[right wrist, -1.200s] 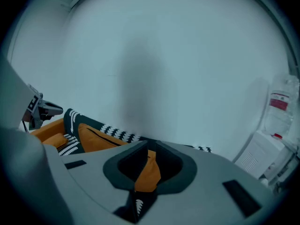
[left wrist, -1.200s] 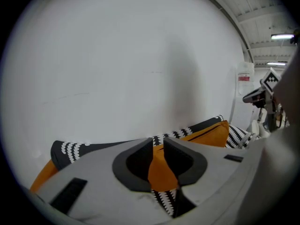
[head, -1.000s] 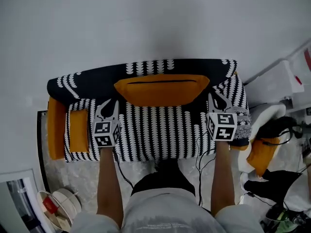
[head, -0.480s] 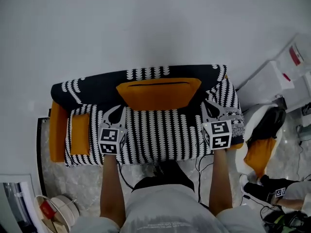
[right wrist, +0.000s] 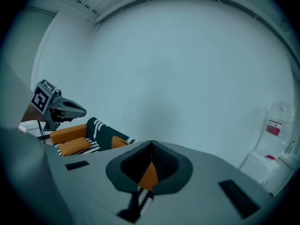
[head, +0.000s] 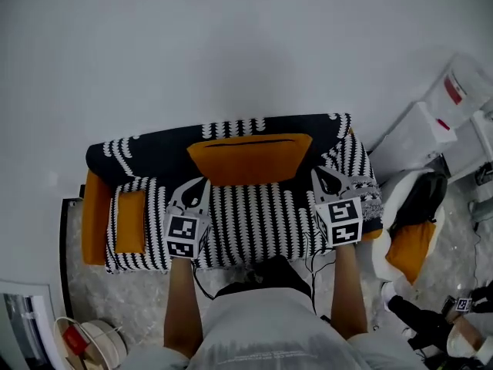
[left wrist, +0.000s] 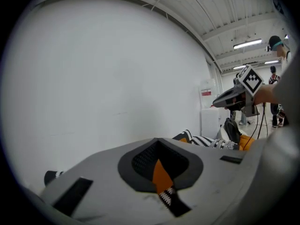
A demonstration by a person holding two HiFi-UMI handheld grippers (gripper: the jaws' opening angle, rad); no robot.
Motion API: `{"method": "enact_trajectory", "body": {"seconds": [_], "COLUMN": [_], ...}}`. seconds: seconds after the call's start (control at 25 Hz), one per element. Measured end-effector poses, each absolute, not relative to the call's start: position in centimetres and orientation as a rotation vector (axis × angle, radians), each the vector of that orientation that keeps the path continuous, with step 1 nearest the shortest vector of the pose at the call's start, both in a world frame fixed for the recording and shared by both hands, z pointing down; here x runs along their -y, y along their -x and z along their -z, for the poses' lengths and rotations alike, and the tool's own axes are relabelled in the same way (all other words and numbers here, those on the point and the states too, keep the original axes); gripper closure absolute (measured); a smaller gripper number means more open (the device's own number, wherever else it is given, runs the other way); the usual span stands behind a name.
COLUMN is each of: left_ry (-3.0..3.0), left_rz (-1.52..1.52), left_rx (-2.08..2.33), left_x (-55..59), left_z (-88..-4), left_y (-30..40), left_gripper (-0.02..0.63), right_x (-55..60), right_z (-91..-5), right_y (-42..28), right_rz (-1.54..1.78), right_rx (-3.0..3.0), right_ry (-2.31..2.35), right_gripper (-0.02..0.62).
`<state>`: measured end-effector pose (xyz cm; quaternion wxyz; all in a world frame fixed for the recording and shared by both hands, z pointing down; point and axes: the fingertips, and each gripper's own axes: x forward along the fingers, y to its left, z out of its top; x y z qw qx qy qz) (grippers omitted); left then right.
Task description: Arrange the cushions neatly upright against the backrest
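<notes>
A wide orange cushion (head: 250,159) stands upright against the black-and-white backrest (head: 154,149) of the sofa, at its middle. A smaller orange cushion (head: 129,222) lies flat on the striped seat at the left end, beside the orange armrest (head: 95,216); it also shows as the small cushion (right wrist: 72,146) in the right gripper view. My left gripper (head: 200,185) hovers over the seat in front of the big cushion's left corner, my right gripper (head: 321,176) in front of its right corner. Both have just been closing and are shut, with nothing between the jaws.
A white wall rises behind the sofa. White boxes (head: 420,133) stand to the right, and a white chair with orange and black things (head: 412,241) stands beside the sofa's right end. A round container (head: 85,338) sits on the floor at the lower left.
Both grippers have drawn back from the big cushion's lower corners and risen over the seat, and their jaws have shut. The cushion stays against the backrest.
</notes>
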<state>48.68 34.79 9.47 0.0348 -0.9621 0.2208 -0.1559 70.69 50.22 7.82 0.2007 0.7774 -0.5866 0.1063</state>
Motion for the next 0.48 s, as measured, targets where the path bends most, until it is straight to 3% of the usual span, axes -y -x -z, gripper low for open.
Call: {"method": "enact_trajectory", "body": {"seconds": [0.48], "left_ry": [2.878], "left_rz": [0.419], "left_rx": [-0.952], "left_x": [-33.1], "left_z": [-5.2], "left_y": [-42.7], "left_gripper": [0.589], "right_x": [-43.5], "right_z": [-5.3], "right_y": [-66.1], "right_rz": [-0.205], "right_rx": [1.856], "right_ry": [-1.969], "right_gripper": [0.592]}}
